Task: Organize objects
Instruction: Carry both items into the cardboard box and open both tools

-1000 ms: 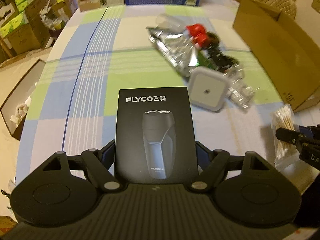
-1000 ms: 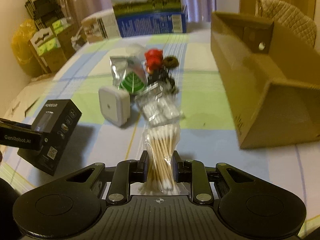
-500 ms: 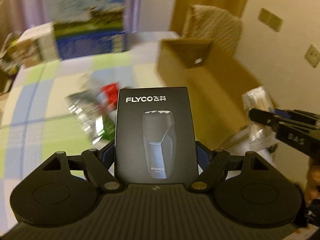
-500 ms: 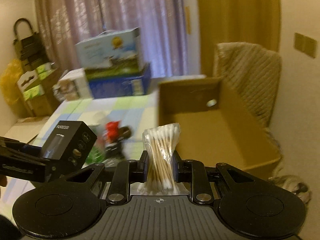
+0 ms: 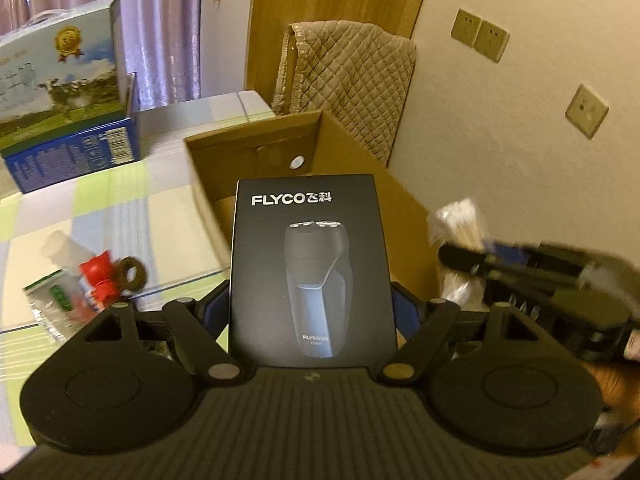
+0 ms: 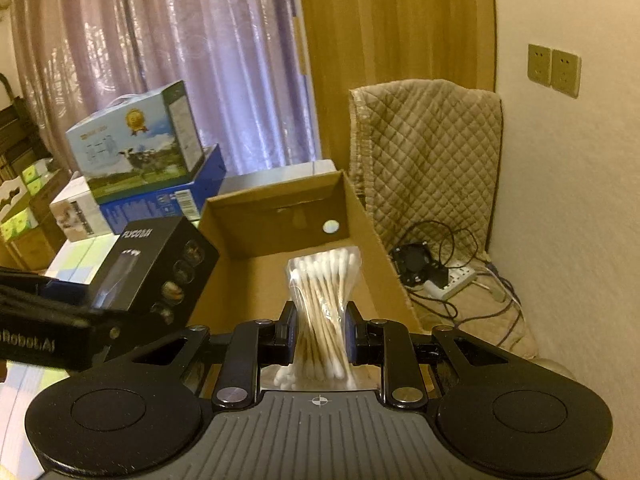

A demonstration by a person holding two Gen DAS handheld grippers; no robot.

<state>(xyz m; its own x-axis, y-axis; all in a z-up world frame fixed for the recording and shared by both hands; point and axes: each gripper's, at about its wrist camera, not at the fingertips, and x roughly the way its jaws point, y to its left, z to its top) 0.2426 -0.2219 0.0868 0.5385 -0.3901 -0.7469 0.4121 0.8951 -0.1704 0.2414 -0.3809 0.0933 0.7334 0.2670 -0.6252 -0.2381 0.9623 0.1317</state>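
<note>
Black shaver box (image 5: 310, 268) with white lettering and a dark grey-blue shaver picture; plain brown cardboard box (image 6: 276, 216); cotton swabs (image 6: 322, 312) — tan sticks, white tips — in clear wrap. Tablecloth (image 5: 104, 200): checks of green, pale blue and white. Quilted beige chair cover (image 6: 428, 156), diamond-stitched; mauve curtain (image 6: 180, 52); red-capped item (image 5: 98, 276) near the table's left edge.

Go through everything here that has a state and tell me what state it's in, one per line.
Left tongs: shut on the shaver box.
Shaver box: upright, held above the table.
Right tongs: shut on the cotton swab bag.
Cotton swab bag: pinched mid-bundle, over the cardboard box.
Cardboard box: open; visible interior looks empty.
</note>
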